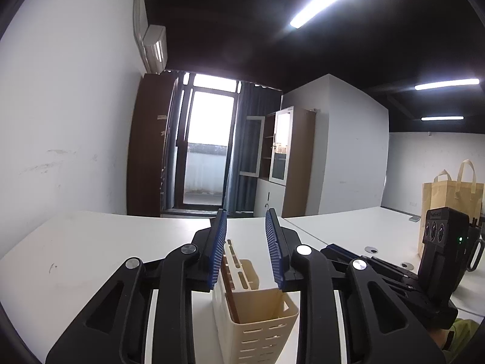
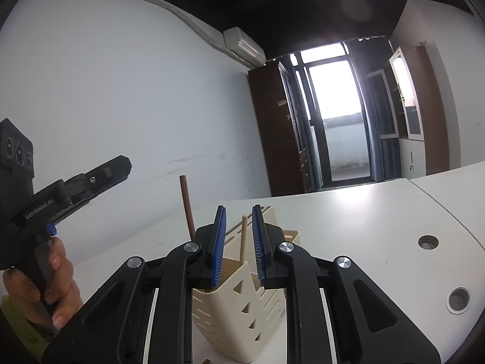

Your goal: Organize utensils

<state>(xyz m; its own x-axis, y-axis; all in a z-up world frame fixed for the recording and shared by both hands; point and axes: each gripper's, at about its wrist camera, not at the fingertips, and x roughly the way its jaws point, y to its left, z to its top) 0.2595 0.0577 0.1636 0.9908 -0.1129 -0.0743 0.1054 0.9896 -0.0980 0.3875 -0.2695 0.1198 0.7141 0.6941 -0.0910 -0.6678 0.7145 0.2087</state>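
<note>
A cream slotted utensil holder [image 1: 257, 318] stands on the white table, close below both grippers; it also shows in the right wrist view [image 2: 239, 312]. A brown stick [image 1: 230, 291] leans inside it and rises tall in the right wrist view [image 2: 187, 206]. A pale wooden stick [image 2: 242, 236] stands in the holder between my right gripper's fingers, apart from both pads. My left gripper [image 1: 246, 244] is open and empty above the holder. My right gripper [image 2: 239, 239] is open around the pale stick. The left gripper [image 2: 91, 182] shows at the left of the right wrist view.
The white table [image 1: 91, 257] runs to a wall at the left. Cable holes [image 2: 428, 241] sit in the table at the right. A tan tote bag [image 1: 451, 200] stands at the far right. The right gripper's body [image 1: 436, 257] lies right of the holder.
</note>
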